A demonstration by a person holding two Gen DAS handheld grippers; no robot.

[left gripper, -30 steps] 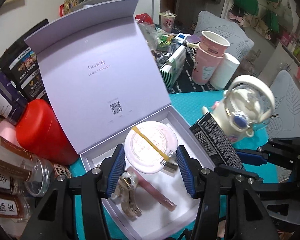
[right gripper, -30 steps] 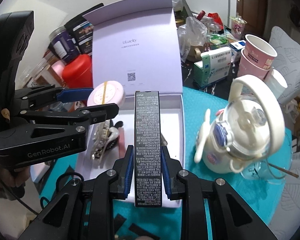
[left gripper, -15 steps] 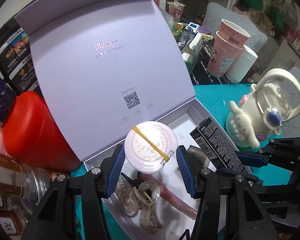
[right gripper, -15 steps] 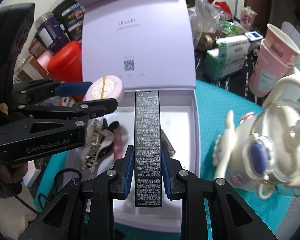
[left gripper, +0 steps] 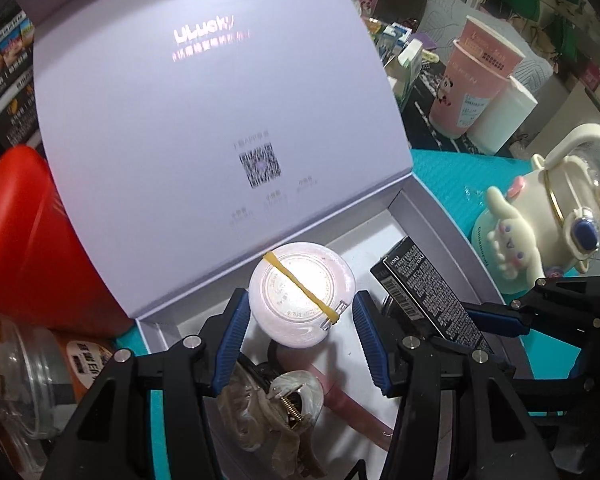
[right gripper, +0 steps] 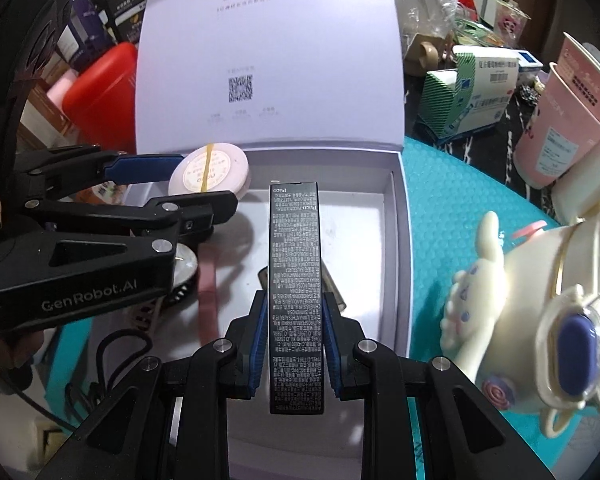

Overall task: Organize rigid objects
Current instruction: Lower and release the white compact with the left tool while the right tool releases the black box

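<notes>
Your left claw (left gripper: 302,344) grips the round pink tin (left gripper: 302,294) just ahead of the gift box (left gripper: 440,220) lid's hinge edge. Your right claw (right gripper: 294,344) clamps the black carton (right gripper: 295,280) over bare box floor; its lower end is unseen.

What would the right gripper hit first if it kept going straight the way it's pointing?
Probably the white floor of the open lavender gift box, met by the long black printed carton held in the right gripper; depth is unclear.

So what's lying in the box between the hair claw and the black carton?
A pink strap lies on the box floor between the hair claw and the black carton, clearest in the right wrist view.
</notes>
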